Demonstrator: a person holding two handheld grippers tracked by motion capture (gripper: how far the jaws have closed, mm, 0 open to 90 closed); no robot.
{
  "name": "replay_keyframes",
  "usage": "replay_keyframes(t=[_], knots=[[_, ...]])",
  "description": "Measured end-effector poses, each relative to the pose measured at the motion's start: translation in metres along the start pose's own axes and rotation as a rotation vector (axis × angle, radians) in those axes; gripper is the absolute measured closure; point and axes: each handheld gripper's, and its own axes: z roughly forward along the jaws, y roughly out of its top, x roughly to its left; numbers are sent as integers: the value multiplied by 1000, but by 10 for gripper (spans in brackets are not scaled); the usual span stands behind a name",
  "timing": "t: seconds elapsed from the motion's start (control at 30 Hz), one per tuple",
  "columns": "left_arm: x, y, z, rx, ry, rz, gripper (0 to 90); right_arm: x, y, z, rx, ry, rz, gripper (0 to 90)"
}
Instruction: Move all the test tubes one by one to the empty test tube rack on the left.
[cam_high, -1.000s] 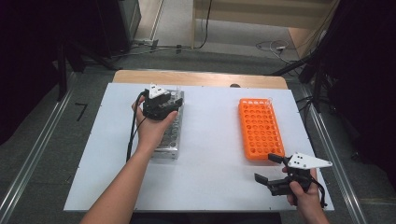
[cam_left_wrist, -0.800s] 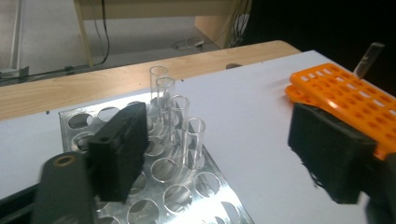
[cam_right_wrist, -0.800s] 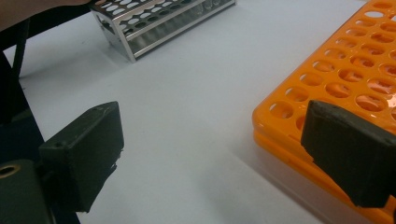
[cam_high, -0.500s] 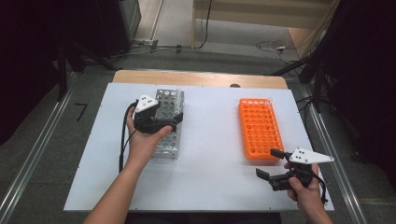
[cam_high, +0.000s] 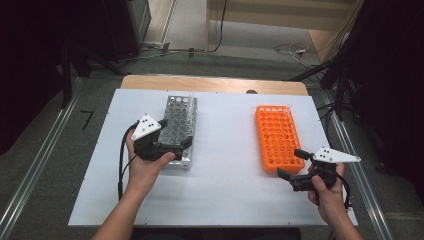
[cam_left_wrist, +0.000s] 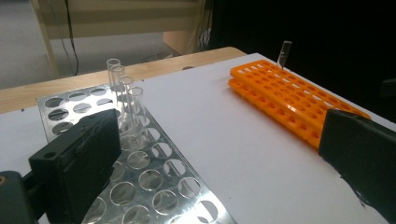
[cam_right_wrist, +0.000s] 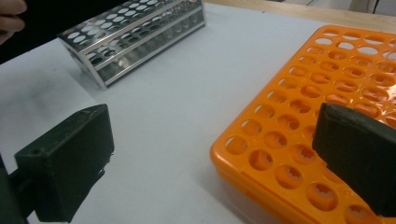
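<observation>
Metal rack (cam_high: 179, 131) beside left hand-held gripper (cam_high: 176, 145)

Two bare forearms, each hand with a black two-jaw handheld gripper.

Left black plastic gripper (cam_high: 172, 148): blocky matte body, pale grey three-cornered plate on top with small dark screw holes, thick black cable looping off the back along the wrist. Right black plastic gripper (cam_high: 291, 164): same build, grey triangular plate with dark dots, black cable curving round the back of the hand. Left hand (cam_high: 145, 167) and right hand (cam_high: 327, 192): no gloves, no sleeves in sight, forearms bare. In the gripper views the jaws are chunky black rectangular blocks, slightly scuffed, with a small round hole in the end face of one block.
</observation>
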Motion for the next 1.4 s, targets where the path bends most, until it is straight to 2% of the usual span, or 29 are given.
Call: replay_keyframes(t=[0.33, 0.57, 0.87, 1.07, 1.2, 1.33, 1.4], knots=[[-13, -15, -24, -21, -19, 0, 0, -25, 15, 19, 5, -51, 8, 0], [-22, -26, -32, -5, -44, 6, 0, -51, 28, 33, 13, -74, 37, 0], [-18, -34, -34, 4, -31, -15, 0, -84, 36, 59, 60, -135, 96, 47], [-20, -35, -33, 5, -30, -16, 0, -102, 40, 73, 76, -206, 136, 209], [-20, -35, -33, 4, -31, -15, 0, -112, 44, 81, 78, -261, 124, 367], [-19, -35, -34, 3, -33, -18, 0, -120, 48, 91, 102, -294, 111, 459], [-19, -35, -33, 5, -34, -21, 0, -124, 51, 95, 109, -296, 114, 489]])
